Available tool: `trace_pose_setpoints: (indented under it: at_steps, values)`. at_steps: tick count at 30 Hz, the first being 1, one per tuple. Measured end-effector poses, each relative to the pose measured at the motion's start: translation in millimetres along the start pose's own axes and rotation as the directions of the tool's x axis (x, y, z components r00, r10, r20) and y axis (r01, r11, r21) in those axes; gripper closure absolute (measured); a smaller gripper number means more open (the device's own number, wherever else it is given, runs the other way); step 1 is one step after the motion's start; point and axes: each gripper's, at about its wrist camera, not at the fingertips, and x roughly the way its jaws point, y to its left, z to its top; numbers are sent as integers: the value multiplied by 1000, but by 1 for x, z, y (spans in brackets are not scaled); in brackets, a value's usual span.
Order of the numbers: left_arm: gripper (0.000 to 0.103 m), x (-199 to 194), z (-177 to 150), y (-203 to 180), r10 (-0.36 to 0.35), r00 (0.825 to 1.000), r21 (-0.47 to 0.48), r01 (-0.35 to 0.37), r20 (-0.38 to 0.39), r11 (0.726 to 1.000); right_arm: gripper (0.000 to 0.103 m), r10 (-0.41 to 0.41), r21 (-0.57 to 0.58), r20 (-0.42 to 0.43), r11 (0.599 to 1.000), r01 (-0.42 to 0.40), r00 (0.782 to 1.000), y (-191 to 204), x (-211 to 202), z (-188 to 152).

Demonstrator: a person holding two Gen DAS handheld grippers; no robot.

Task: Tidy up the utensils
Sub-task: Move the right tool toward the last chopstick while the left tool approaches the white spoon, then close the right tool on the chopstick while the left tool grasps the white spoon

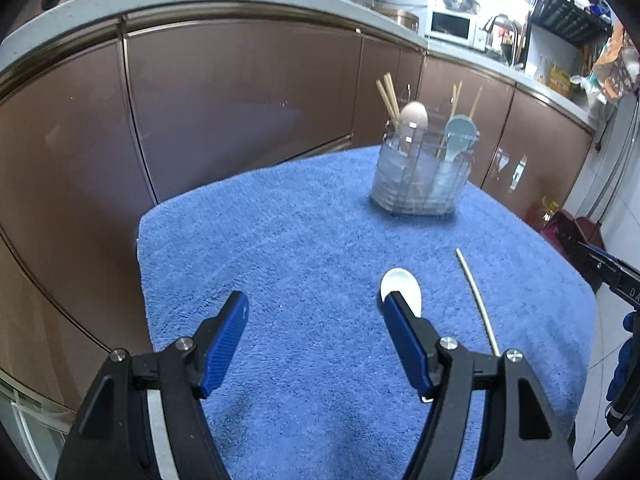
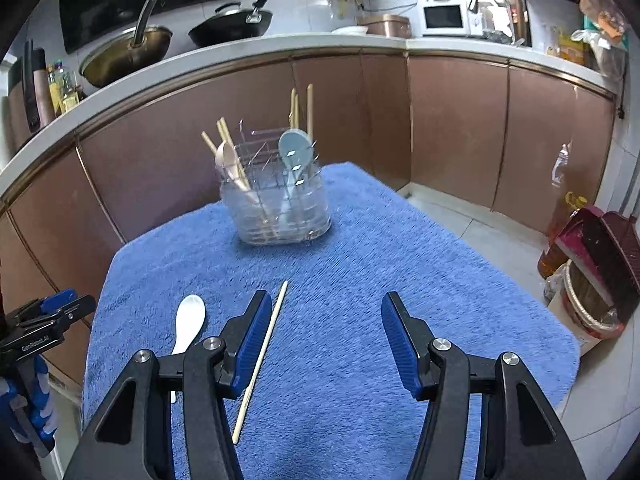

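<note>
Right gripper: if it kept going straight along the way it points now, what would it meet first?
Probably bare blue towel. The right gripper is open and empty, angled down at the cloth; the chopstick lies just outside its left-hand finger, and the utensil holder sits farther on, slightly left.

Each hand-held gripper is built alike: the left hand-held gripper (image 1: 314, 330) and right hand-held gripper (image 2: 326, 330) have matte black angular arms with triangular cut-outs, round silver screws at the pivots, and ribbed blue finger pads (image 2: 252, 340). White lettering (apparently "GenRobot.AI") marks one body. A blue glove (image 1: 624, 364) shows.
</note>
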Motion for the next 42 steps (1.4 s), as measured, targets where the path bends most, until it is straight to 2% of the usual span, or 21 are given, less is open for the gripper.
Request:
trace_pose_setpoints:
  at_steps: [2,4,7,10,15,17,19,24,26,29,31,34,38,42]
  values:
    - [35,11,1,-1,-25,999,0,26,-37,1000,46,9,-7,-23,1000,-9,1000,3,7,0]
    - [35,24,1,-1,-92,991,-26,90,-96,996,46,31,-13,-61,999,-32,998,7,18,0]
    - [35,49,4,3,-214,958,-88,200,-192,976,51,84,-11,-130,996,-87,988,13,35,2]
    - [35,71,9,0,-303,913,-113,283,-272,953,58,145,-7,-210,989,-150,967,20,56,4]
    - [37,94,19,-14,-368,867,-87,361,-335,929,67,191,-25,-291,978,-207,937,33,83,8]
    - [37,100,24,-21,-375,859,-68,376,-349,924,71,186,-45,-318,976,-211,930,39,91,10]
    - [41,110,28,-26,-388,843,-61,395,-371,917,74,193,-50,-344,974,-223,919,41,100,11]
    - [62,129,32,-27,-421,802,-94,424,-424,901,80,181,-63,-419,972,-228,890,46,124,14]
    - [66,136,33,-28,-433,787,-108,432,-439,895,82,168,-63,-449,974,-219,877,46,136,14]
    - [67,143,36,-30,-437,775,-114,436,-457,892,84,144,-67,-478,977,-200,866,46,151,17]
    - [68,145,38,-31,-430,773,-104,435,-466,894,86,123,-74,-492,980,-183,862,47,161,20]
    - [71,151,40,-35,-422,764,-88,438,-487,894,89,111,-74,-525,982,-175,844,47,173,20]
    - [89,163,38,-43,-393,755,-70,422,-525,904,92,73,-111,-569,980,-164,819,55,188,19]
    - [95,164,37,-46,-376,768,-50,412,-519,910,93,31,-161,-584,975,-153,811,66,196,19]
